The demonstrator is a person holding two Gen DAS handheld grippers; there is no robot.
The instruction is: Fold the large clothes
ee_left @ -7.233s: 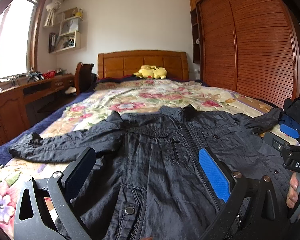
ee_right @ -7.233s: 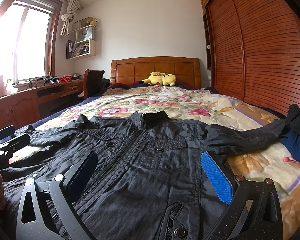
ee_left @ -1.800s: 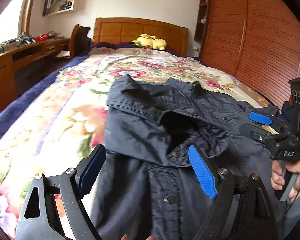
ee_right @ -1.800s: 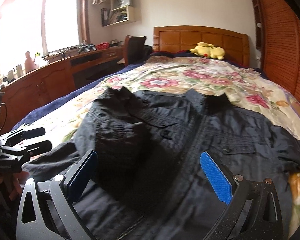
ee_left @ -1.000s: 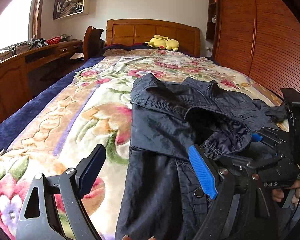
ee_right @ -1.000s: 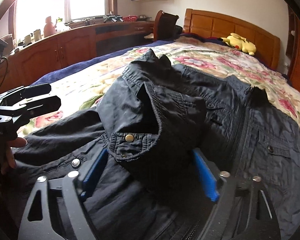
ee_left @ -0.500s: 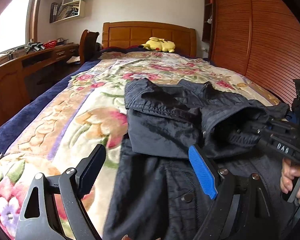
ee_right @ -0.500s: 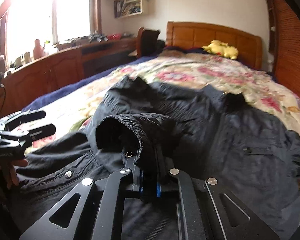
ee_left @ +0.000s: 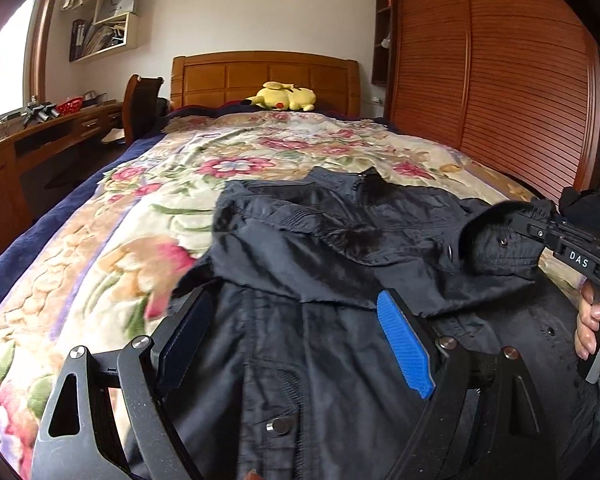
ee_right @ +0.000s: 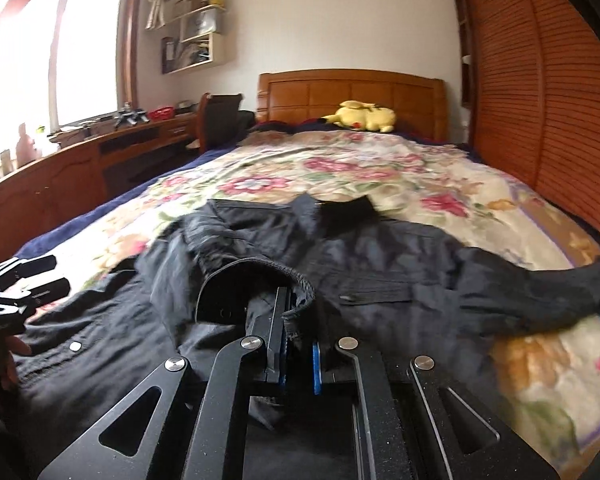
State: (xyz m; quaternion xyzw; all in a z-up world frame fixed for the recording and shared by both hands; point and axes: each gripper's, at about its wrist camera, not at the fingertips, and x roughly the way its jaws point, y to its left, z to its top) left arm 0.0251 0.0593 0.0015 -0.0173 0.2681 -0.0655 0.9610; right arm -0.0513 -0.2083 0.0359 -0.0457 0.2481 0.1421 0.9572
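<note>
Sleeve pinched, jacket spread on the bed

My left tool hangs wide open over the black jacket, gripping nothing. The jacket lies flat on the floral bedspread, collar toward 12 o'clock. My right tool at 3 o'clock is clamped tight on the sleeve cuff, lifting it across the chest.

1. Daylight enters through the window far to the left of the right gripper; its panes are blown out to white glare.
2. Both views bend strongly at the edges, with dark vignetted corners.
3. The dark jacket ahead of the left gripper is underexposed, its folds hard to read.
4. Cloth just left of each claw is smeared by motion blur.
5. The headboard far ahead stays fairly sharp.
</note>
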